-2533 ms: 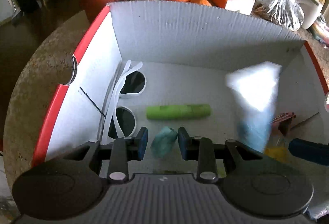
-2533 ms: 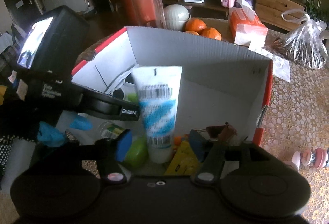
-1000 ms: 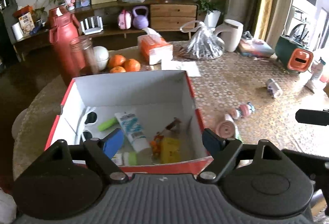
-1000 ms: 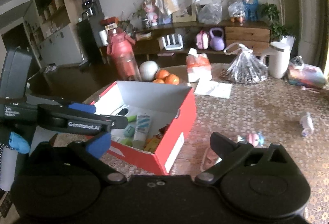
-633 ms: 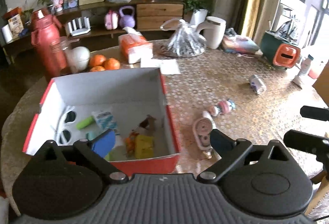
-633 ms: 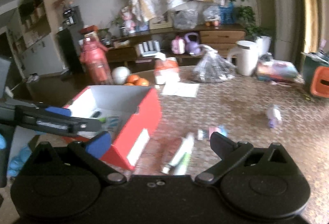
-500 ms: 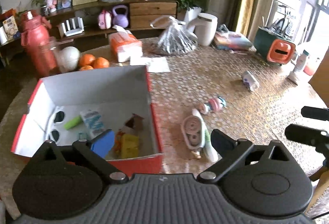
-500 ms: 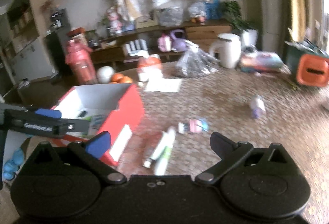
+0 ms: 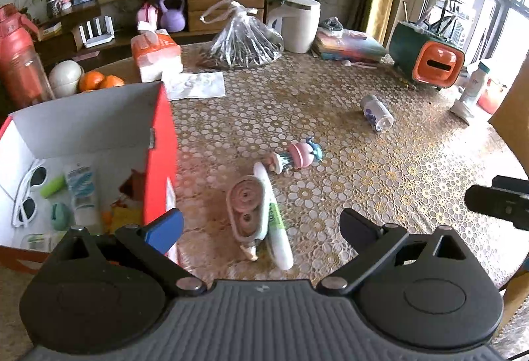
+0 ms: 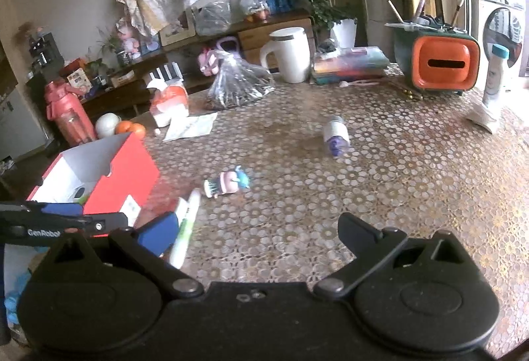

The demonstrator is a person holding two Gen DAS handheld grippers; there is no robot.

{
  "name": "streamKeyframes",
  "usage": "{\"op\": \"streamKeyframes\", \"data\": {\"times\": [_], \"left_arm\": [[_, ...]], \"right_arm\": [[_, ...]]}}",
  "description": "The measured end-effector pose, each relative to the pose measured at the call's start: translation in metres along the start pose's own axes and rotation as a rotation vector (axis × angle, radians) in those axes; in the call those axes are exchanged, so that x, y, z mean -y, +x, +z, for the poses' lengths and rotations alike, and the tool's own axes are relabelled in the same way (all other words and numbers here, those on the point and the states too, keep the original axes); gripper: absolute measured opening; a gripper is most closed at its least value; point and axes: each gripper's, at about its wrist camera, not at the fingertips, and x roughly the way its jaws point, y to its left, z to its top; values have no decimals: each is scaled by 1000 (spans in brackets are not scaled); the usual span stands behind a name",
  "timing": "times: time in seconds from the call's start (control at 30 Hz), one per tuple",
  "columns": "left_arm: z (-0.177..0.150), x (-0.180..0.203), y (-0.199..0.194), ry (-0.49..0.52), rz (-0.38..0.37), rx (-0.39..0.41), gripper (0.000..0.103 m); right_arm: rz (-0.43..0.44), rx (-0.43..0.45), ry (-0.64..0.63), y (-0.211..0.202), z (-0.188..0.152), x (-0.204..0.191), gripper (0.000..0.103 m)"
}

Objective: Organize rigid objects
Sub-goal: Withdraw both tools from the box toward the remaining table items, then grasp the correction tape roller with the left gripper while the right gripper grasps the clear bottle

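A red cardboard box [image 9: 158, 142] stands at the left and holds white sunglasses [image 9: 26, 192], a green tube [image 9: 53, 185], a blue-and-white tube [image 9: 81, 192] and other small items. It also shows in the right wrist view [image 10: 125, 182]. On the table lie a white-and-green tube [image 9: 274, 218], a pink case [image 9: 246, 208], a pink-and-blue toy [image 9: 297, 157] and a small bottle [image 9: 377, 112]. My left gripper [image 9: 261, 225] is open and empty above the tube and case. My right gripper [image 10: 258, 228] is open and empty, with the toy [image 10: 228, 184] and the small bottle [image 10: 335, 136] ahead of it.
At the back of the table stand a red water bottle [image 9: 16, 63], oranges [image 9: 99, 81], a tissue pack [image 9: 155, 55], a plastic bag [image 9: 241, 43], a white mug [image 9: 301, 25] and an orange-green holder [image 9: 429, 63]. The table's edge runs at the right.
Both grippers have let go over the box, opened wide and pulled back and to the right. The blue-and-white tube now lies in the box. The view now faces the loose items on the table.
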Motion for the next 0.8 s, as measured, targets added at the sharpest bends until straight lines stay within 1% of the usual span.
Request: {"op": "streamKeyframes", "data": {"times": [0.13, 0.2, 0.33, 0.43, 0.53, 0.67, 0.8], "left_arm": [[-1, 5, 12, -46, 26, 20, 101], [-2, 10, 18, -71, 23, 31, 101], [-5, 26, 30, -68, 50, 49, 101], [-5, 32, 39, -85, 78, 53, 101], [-7, 33, 50, -131, 88, 45, 101], [-9, 33, 65, -174, 124, 35, 101], [-9, 27, 78, -207, 130, 10, 100]], "right_arm": [[-9, -4, 6, 6, 4, 13, 103], [-12, -10, 17, 11, 6, 20, 103], [-10, -23, 33, 21, 8, 31, 103], [-11, -32, 33, 30, 10, 38, 103], [-17, -36, 41, 38, 14, 45, 103], [-19, -39, 61, 49, 20, 56, 103], [-22, -47, 52, 62, 27, 61, 102]]}}
